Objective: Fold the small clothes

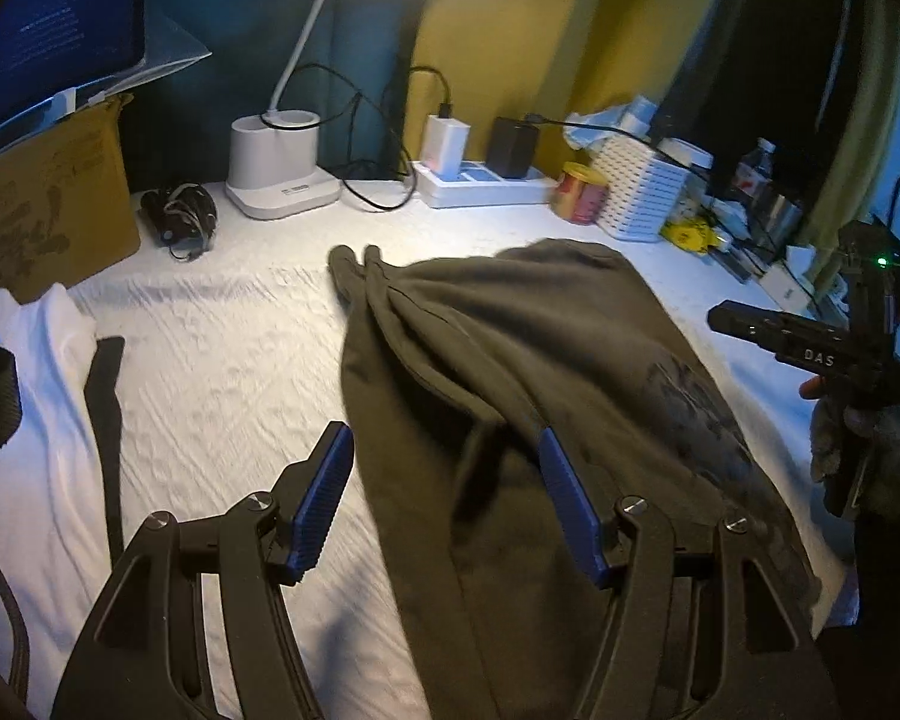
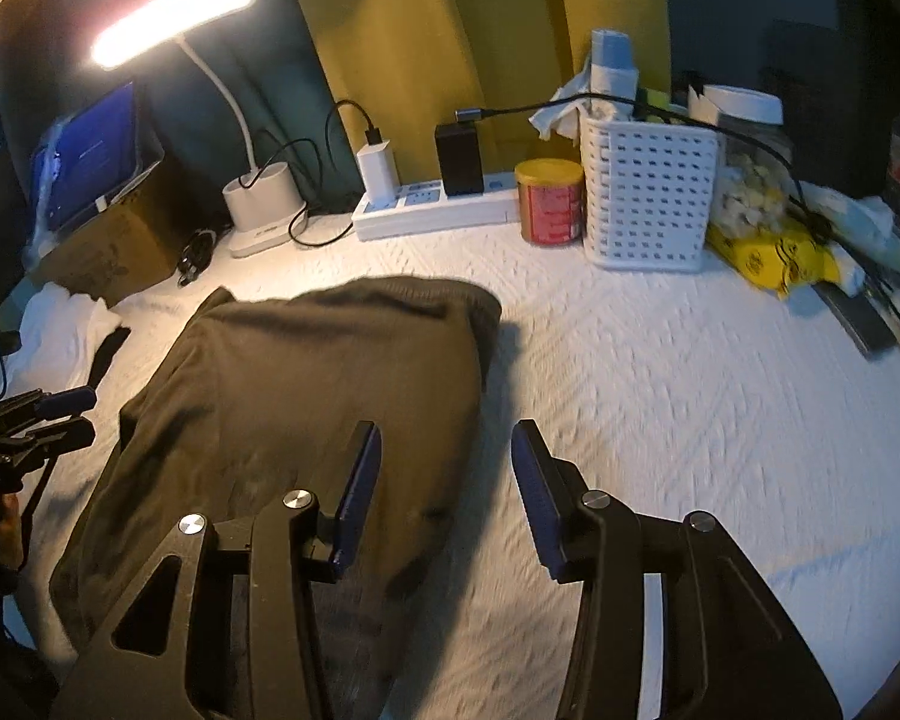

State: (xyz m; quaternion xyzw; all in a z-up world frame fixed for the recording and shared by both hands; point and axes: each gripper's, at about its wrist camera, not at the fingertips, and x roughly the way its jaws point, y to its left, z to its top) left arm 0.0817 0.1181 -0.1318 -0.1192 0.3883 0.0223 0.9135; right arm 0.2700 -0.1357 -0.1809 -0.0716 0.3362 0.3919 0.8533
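Observation:
A dark olive garment (image 1: pixel 528 384) lies folded over on the white textured cloth (image 1: pixel 222 372), with two narrow ends reaching toward the lamp. My left gripper (image 1: pixel 444 438) hovers open above its near left edge, blue pads apart with nothing pressed between them. In the right wrist view the same garment (image 2: pixel 306 396) fills the left middle. My right gripper (image 2: pixel 447 438) stands open over its right edge, gripping nothing. The right gripper's body (image 1: pixel 810 348) shows at the right of the left wrist view, and the left gripper (image 2: pixel 60 414) shows at the left of the right wrist view.
A desk lamp base (image 1: pixel 276 168), power strip (image 1: pixel 486 183) with chargers and cables, red can (image 2: pixel 551 201), white perforated basket (image 2: pixel 651 198) and yellow packet (image 2: pixel 768 258) line the back. A cardboard box (image 1: pixel 42 198), white garment (image 1: pixel 42 348) and black strap (image 1: pixel 107 414) sit at left.

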